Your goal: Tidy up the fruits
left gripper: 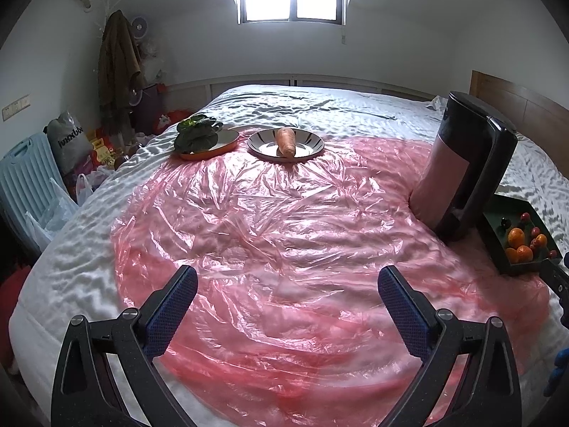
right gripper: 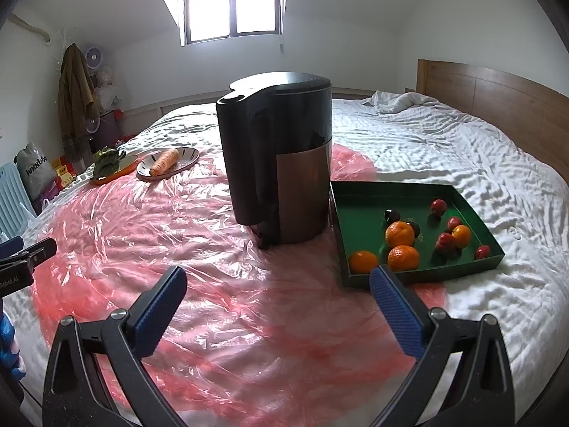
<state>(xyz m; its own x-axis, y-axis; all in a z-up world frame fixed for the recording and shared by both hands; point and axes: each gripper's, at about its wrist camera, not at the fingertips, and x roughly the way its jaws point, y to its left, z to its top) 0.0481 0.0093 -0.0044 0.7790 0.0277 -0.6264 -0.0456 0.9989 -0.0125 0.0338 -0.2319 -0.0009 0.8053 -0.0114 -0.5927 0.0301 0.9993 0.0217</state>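
Both tongs, left [left gripper: 288, 281] and right [right gripper: 279, 281], wide open and empty at frame bottom; oranges [right gripper: 400, 233] in tray [right gripper: 362, 210] mid-right.

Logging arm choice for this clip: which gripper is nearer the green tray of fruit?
Right. The right gripper hovers open just in front of the green tray, one of its fingers at the near wall. The left gripper, also open, sits farther off, left of it.

green tray [left gripper: 512, 210] half hidden behind kettle [left gripper: 462, 163], cut off at edge
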